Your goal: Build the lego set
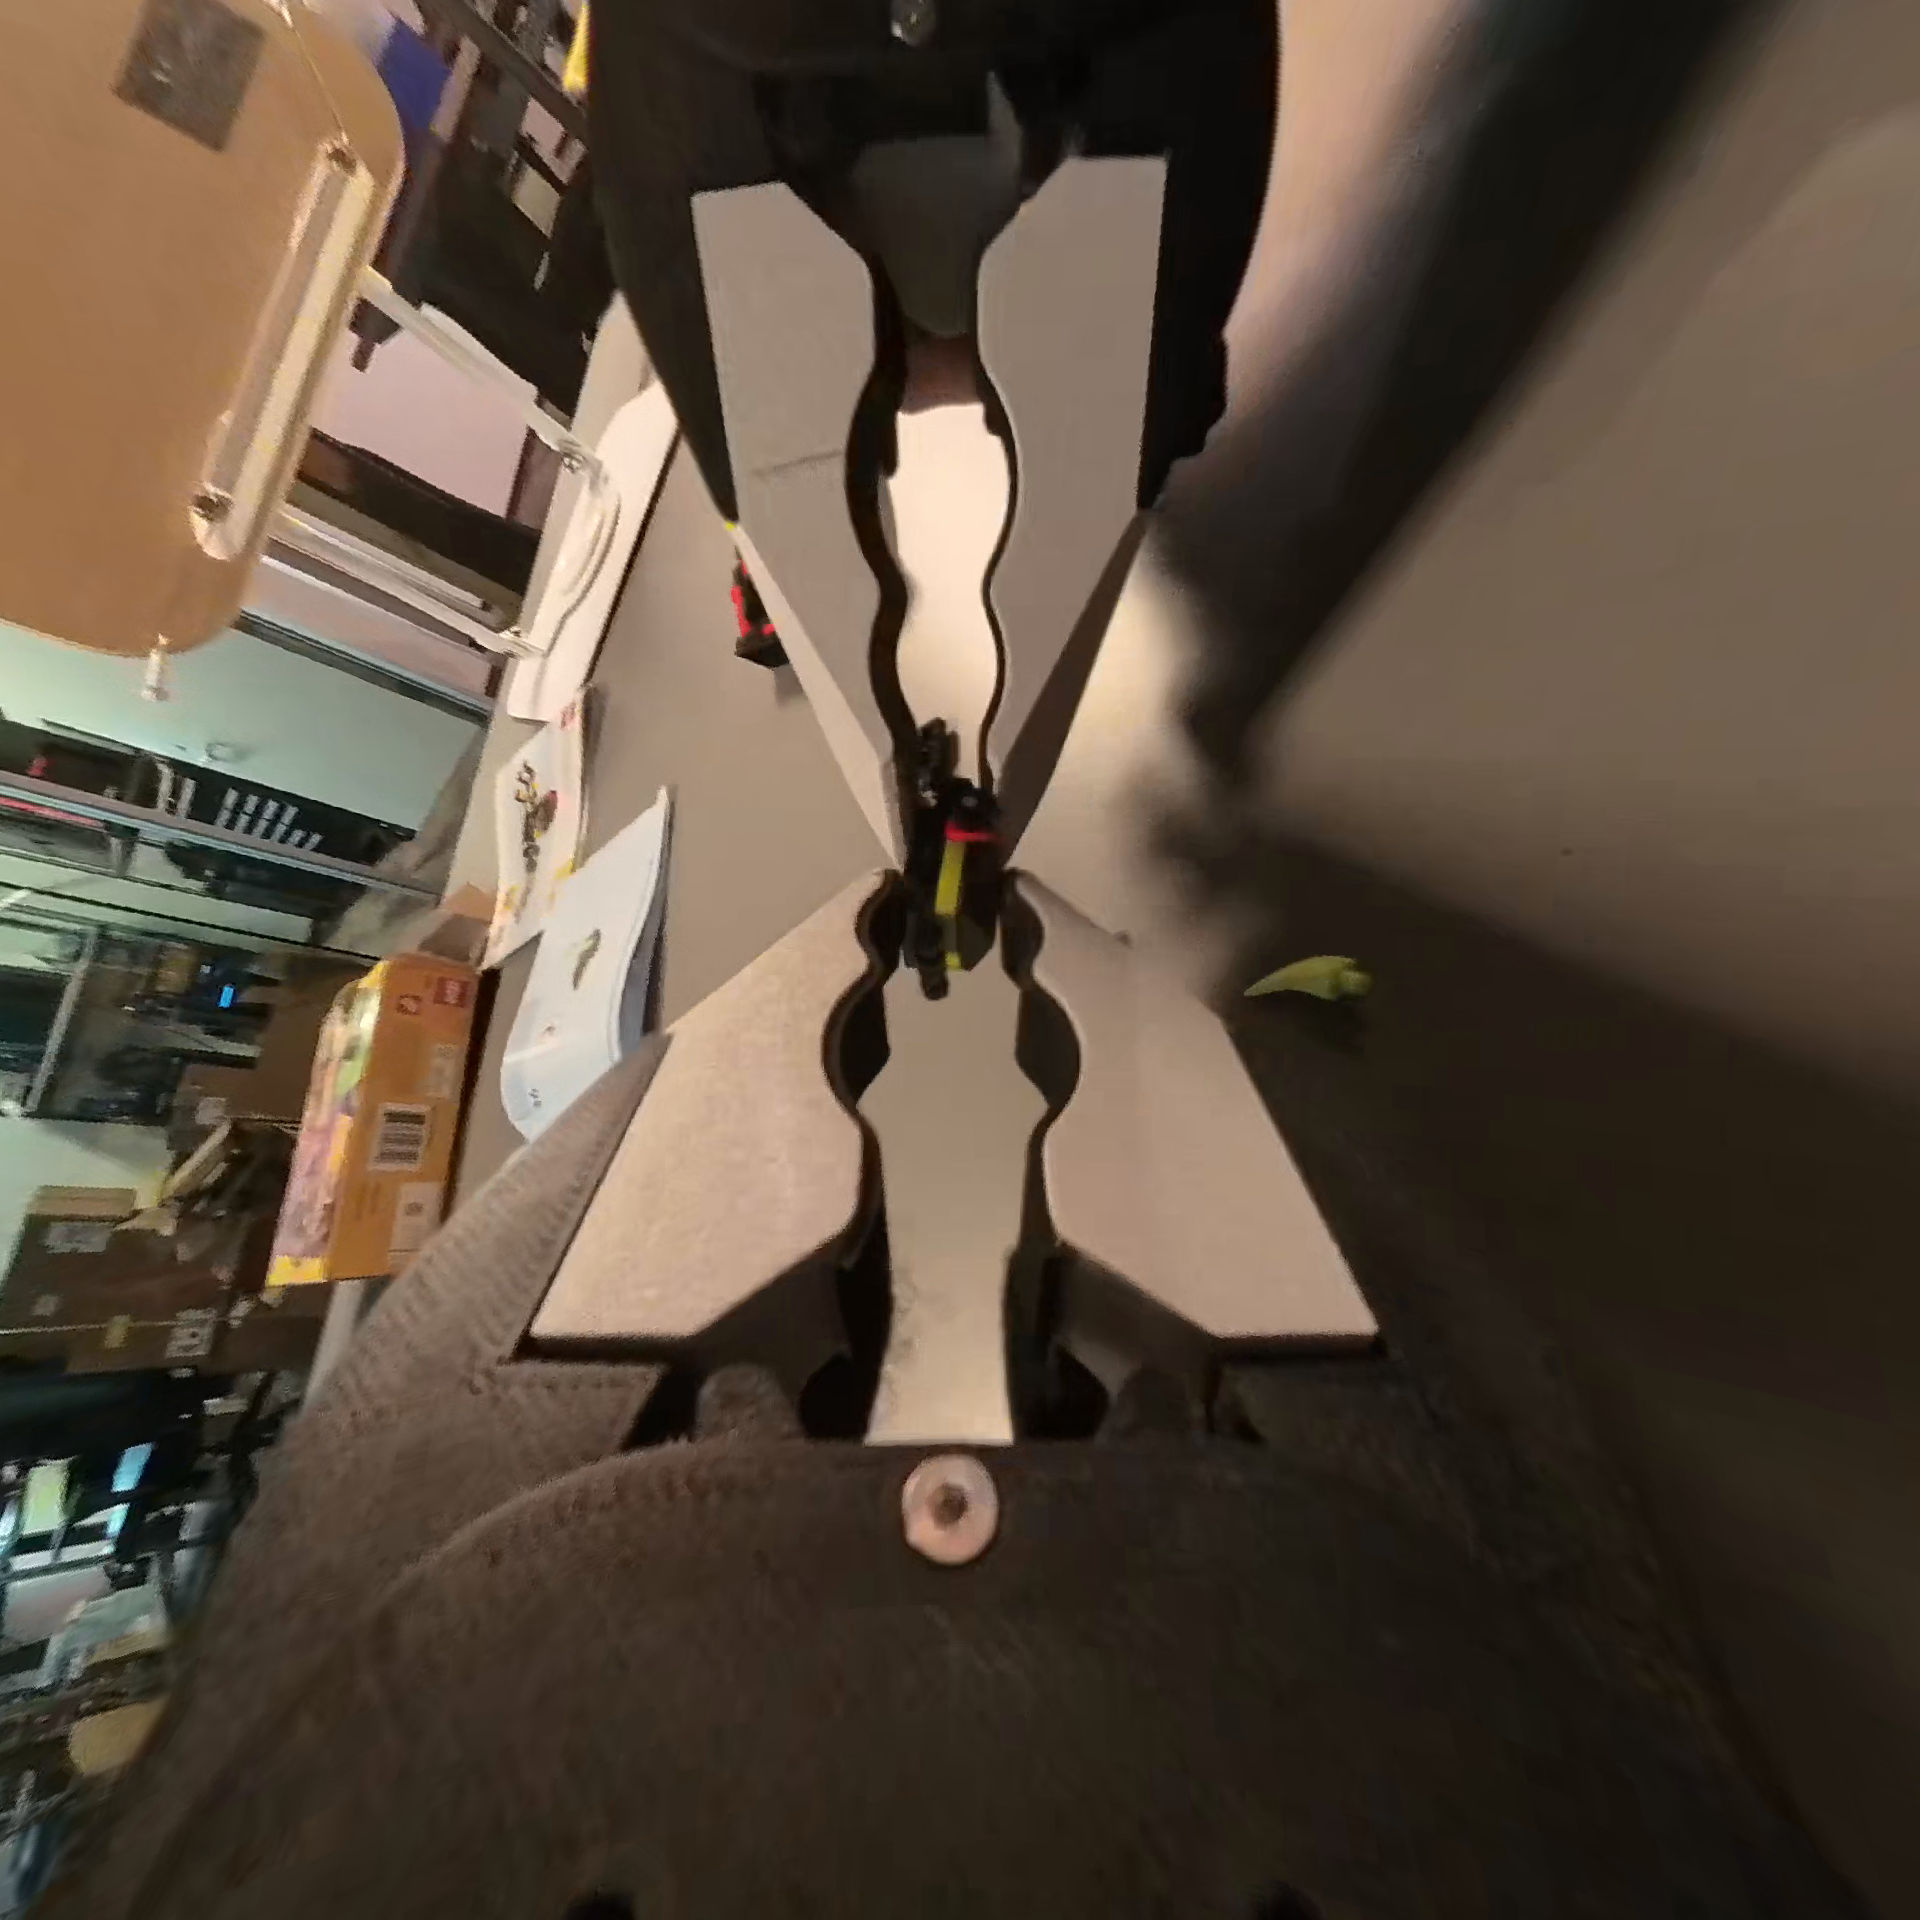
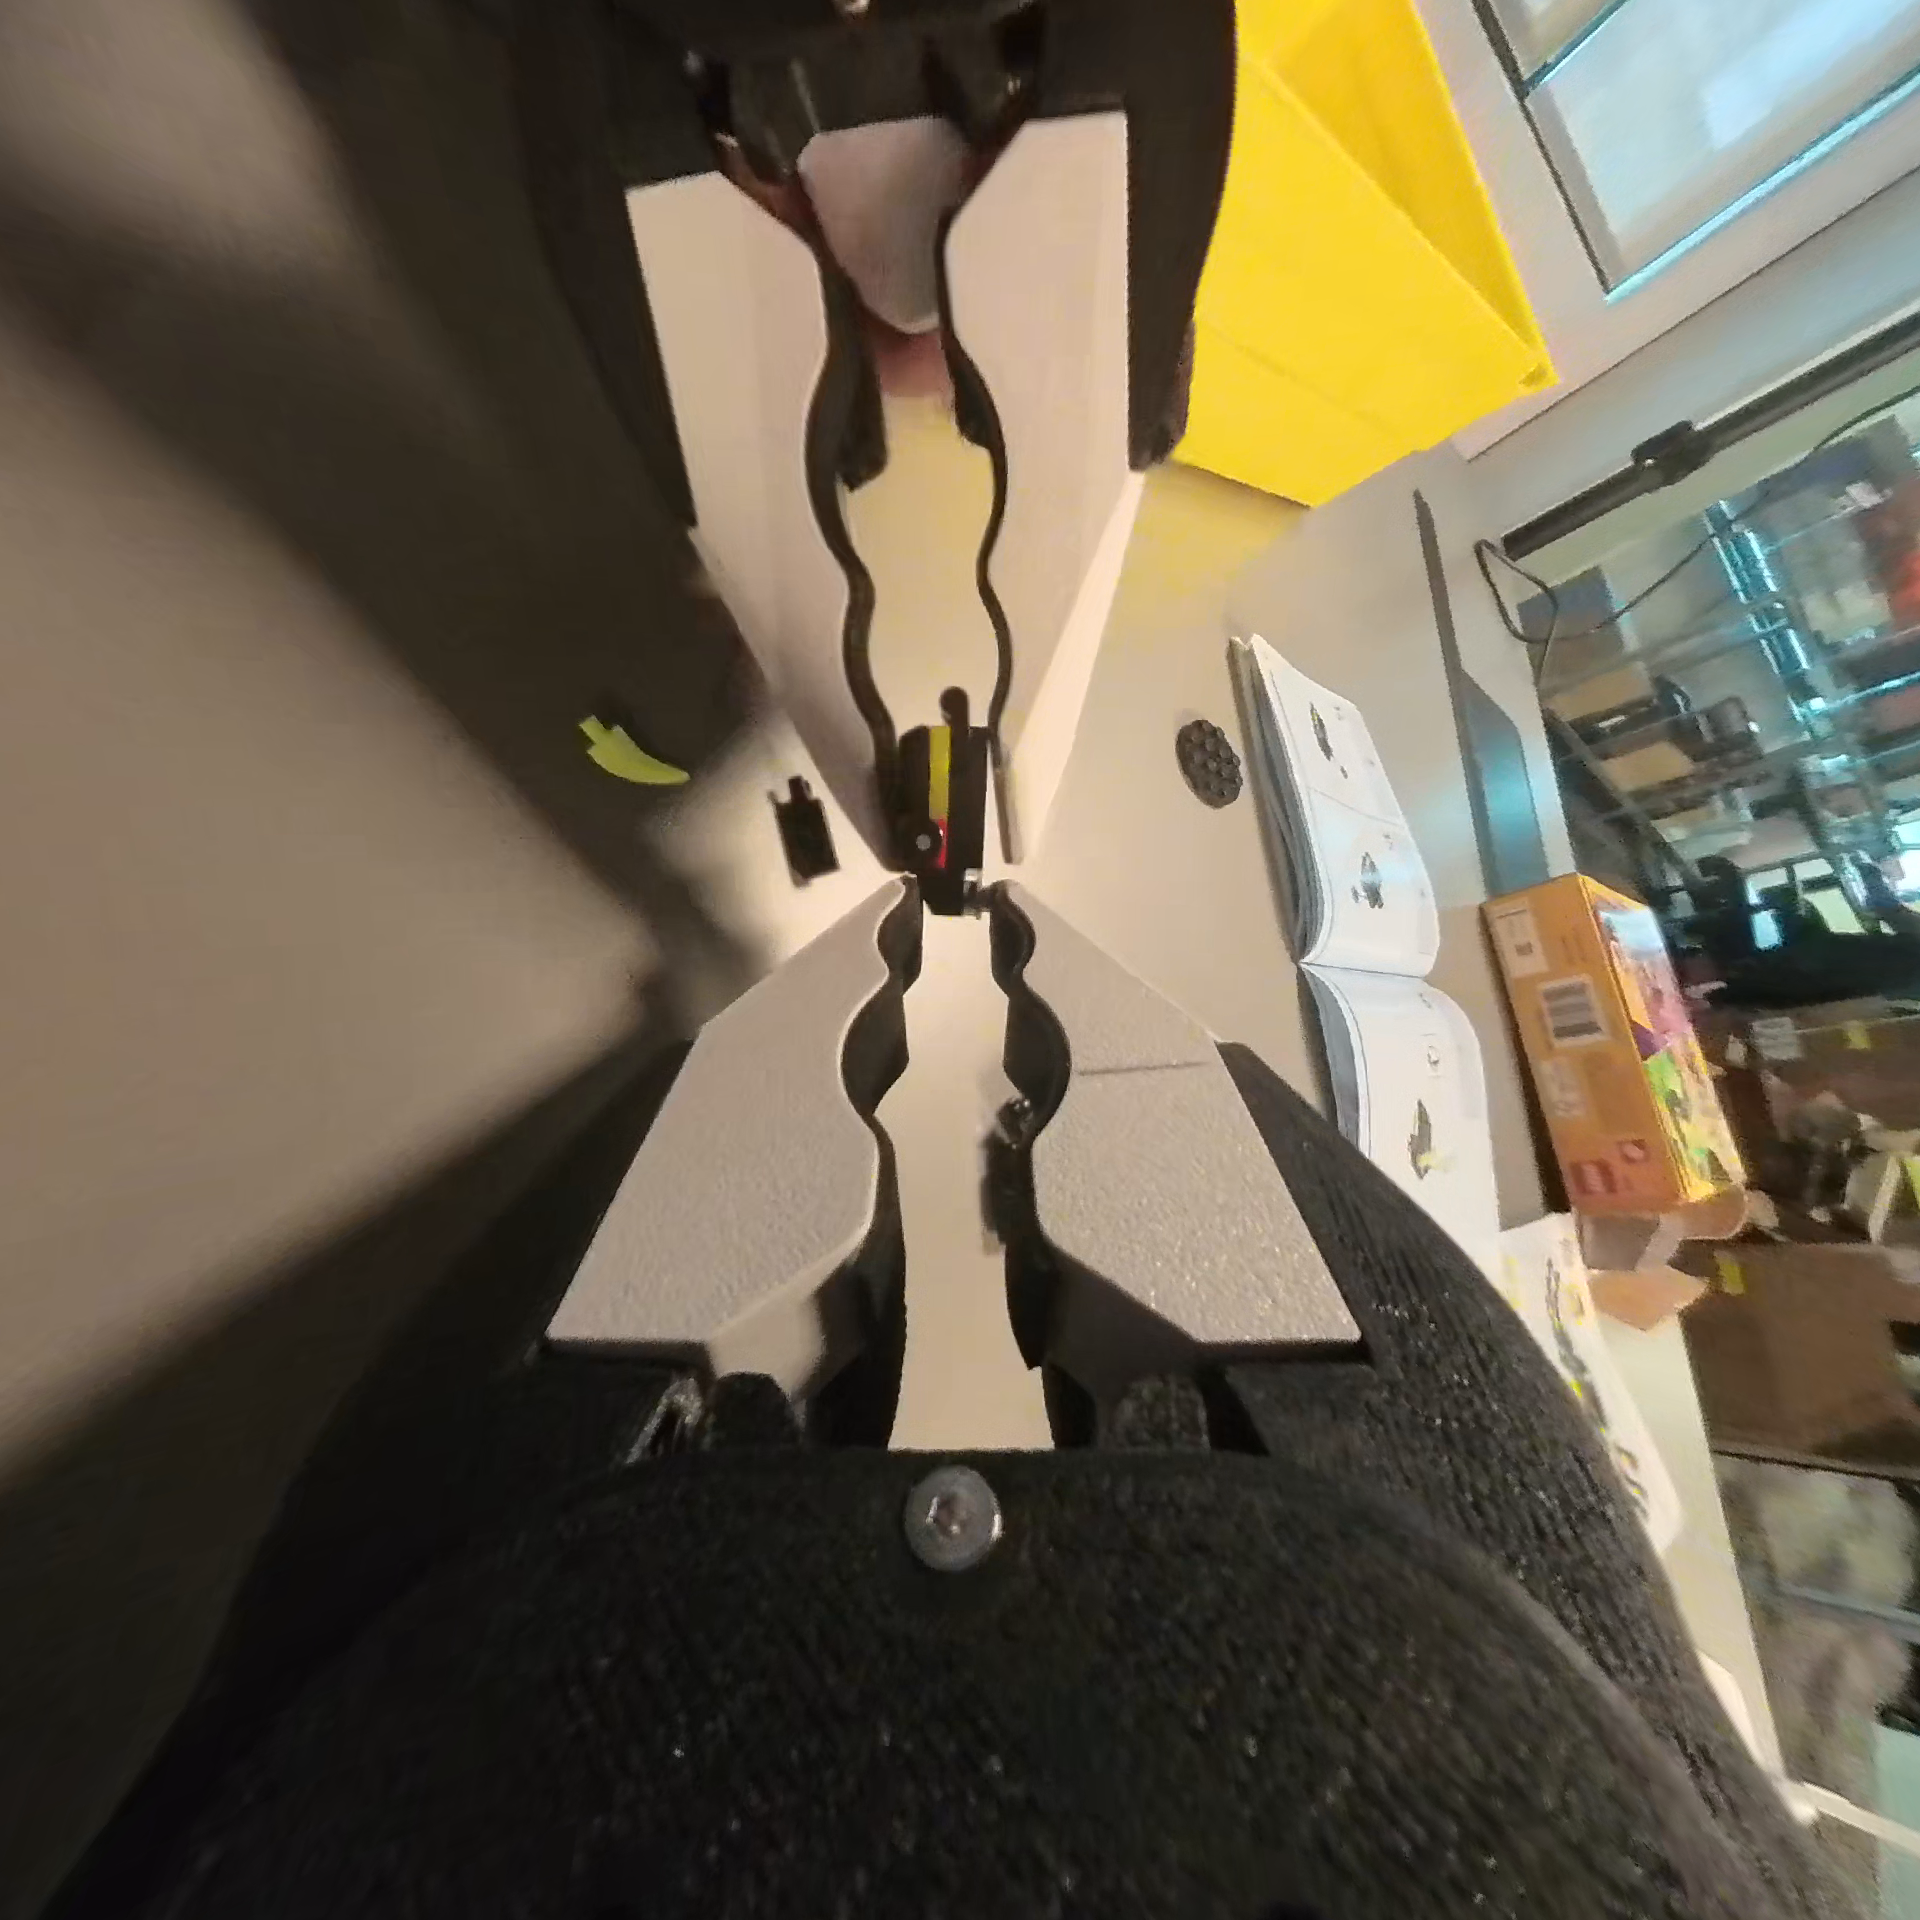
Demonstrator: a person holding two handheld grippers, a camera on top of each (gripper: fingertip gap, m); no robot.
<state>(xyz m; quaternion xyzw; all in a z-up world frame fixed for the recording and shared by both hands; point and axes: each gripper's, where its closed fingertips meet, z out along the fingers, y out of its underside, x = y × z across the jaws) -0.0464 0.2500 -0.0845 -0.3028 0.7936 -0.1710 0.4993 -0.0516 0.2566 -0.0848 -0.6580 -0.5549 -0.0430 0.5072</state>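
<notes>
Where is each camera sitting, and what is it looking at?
Left wrist view: sits on the left gripper, looking along its jaws at the small lego piece and the right gripper opposite; the orange box lies left.
Right wrist view: sits on the right gripper, looking along its jaws at the left gripper; booklets lie right.
Both share the lego piece, both grippers, the green claw piece and the grey table.

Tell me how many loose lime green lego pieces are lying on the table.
1: a lime green claw-shaped piece lies alone on the table, off to one side of the fingers; the right wrist view shows it too. Others may be hidden.
</notes>
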